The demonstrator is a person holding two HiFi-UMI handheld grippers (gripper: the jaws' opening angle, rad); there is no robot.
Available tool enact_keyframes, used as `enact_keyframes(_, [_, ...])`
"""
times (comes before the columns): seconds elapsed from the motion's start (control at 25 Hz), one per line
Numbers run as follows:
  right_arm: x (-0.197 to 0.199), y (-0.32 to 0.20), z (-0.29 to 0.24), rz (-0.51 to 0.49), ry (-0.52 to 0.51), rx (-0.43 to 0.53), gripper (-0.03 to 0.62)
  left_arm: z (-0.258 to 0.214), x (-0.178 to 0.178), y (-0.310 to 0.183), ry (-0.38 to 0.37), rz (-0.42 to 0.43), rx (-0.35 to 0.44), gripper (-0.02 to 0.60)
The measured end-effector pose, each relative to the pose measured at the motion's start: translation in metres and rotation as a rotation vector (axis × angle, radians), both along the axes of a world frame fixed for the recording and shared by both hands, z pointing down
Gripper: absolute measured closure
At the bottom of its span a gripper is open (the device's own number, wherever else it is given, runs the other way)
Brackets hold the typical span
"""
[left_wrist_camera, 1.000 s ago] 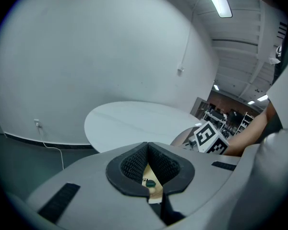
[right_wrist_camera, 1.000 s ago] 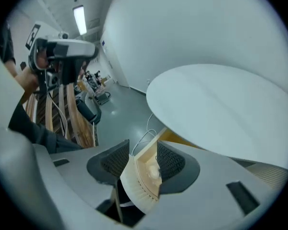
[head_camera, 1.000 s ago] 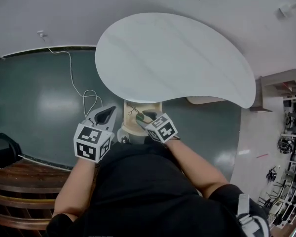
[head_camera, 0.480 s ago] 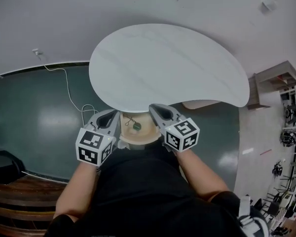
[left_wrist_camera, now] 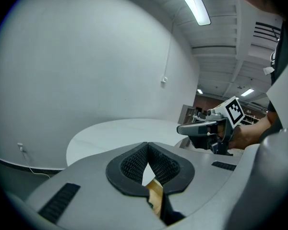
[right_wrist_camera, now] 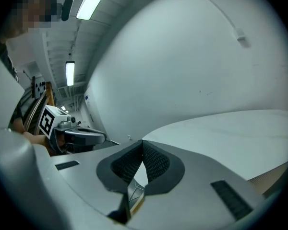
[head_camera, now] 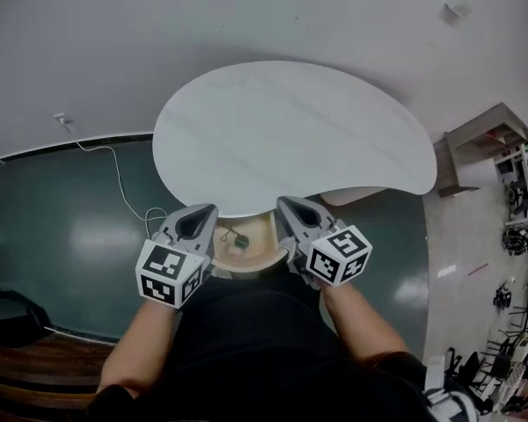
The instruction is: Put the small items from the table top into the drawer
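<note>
Drawer [head_camera: 262, 240], pale wood, under smooth white table [head_camera: 282, 130]; left gripper [head_camera: 198, 218], right gripper [head_camera: 296, 211] closed, empty.

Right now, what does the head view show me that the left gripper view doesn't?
Only the head view: the inside of the open drawer under the table edge, a small dark item lying in it, and a cable on the floor. Only the left gripper view: the left tongs with pads shut together on nothing, and a ceiling light strip. Both: the white table top and the right tongs, which have just closed empty.
</note>
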State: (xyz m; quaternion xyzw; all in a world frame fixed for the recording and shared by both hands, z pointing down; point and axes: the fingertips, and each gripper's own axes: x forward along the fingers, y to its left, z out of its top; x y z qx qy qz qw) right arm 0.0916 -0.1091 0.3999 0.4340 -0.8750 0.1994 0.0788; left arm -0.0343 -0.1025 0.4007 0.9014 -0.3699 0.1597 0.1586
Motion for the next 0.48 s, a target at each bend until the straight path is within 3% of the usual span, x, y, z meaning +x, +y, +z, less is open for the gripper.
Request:
enact_keyframes(0.16, [0.005,0.005,-0.007,0.005,0.056,0.045,0.585,-0.007,0.002,-0.002,0.002,0.004,0.015,0.566])
enact_keyframes(0.48, [0.009,0.014,-0.011,0.015,0.071,0.057,0.586,-0.015,0.005,-0.003,0.001,0.009,0.031,0.566])
